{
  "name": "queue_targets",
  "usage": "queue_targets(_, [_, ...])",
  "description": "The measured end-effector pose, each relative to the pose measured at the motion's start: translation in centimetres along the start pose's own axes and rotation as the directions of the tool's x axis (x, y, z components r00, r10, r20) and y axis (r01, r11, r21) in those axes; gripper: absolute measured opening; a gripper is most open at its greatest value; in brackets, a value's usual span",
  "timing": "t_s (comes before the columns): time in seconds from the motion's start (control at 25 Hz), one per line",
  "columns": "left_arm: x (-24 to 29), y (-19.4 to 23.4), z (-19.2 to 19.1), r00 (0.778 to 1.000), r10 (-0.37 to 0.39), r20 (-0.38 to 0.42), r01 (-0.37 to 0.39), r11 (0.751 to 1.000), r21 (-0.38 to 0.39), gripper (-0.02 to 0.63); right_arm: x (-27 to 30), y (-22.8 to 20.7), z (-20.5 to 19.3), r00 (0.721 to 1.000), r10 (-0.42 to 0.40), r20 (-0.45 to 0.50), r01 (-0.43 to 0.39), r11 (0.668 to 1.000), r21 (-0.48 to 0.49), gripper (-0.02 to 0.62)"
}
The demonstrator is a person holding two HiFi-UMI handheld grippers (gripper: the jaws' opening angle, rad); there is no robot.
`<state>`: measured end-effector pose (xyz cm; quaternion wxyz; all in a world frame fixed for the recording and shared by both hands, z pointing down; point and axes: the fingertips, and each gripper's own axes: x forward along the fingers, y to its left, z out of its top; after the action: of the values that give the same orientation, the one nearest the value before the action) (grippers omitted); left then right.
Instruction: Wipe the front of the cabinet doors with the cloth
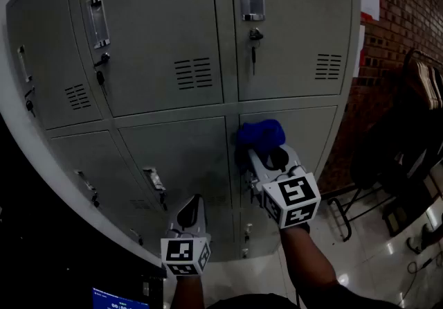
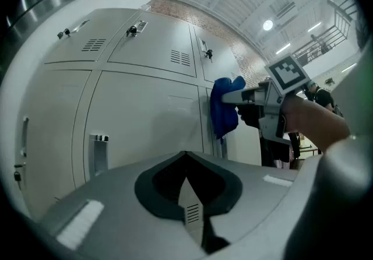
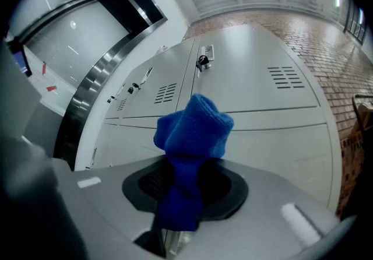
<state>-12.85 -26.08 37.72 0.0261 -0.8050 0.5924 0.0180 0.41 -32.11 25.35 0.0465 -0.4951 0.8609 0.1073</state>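
Right tool (image 1: 264, 153) gripping blue cloth (image 1: 260, 134) at grey cabinet door (image 1: 313, 127), brick wall (image 1: 408, 20) beside

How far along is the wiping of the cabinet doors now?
Done: the blue cloth is clamped in the right gripper. In hand: it is held up at the top of the lower right door. Left: no door shows wipe marks, so which ones remain cannot be told. The left gripper hangs shut and empty.

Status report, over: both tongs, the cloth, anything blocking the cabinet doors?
Right tongs shut on blue cloth. Left tongs shut, empty. Cloth up at lower right door; nothing between, key hangs above.
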Motion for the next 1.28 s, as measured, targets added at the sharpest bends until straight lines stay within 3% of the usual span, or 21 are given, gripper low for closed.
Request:
queue_targets(0.2, [-0.1, 0.6, -0.4, 1.0, 0.009, -0.014, -0.009, 1.0, -0.007, 0.014, 2.4, 0.5, 1.1, 0.999, -0.019, -0.04, 0.015, 0.995, -0.097, 0.112])
queue_targets(0.6, [0.1, 0.3, -1.3, 1.0, 0.005, -0.028, -0.006, 1.0, -0.024, 0.014, 2.7, 0.2, 1.2, 0.999, -0.027, -0.043, 0.021, 0.993, -0.119, 0.109])
queue_targets(1.28, [-0.5, -1.1, -1.9, 0.999, 0.001, -0.05, -0.002, 1.0, -0.021, 0.014, -1.7, -9.9, 0.2, 0.983, -0.167, -0.076, 0.157, 0.98, -0.121, 0.107])
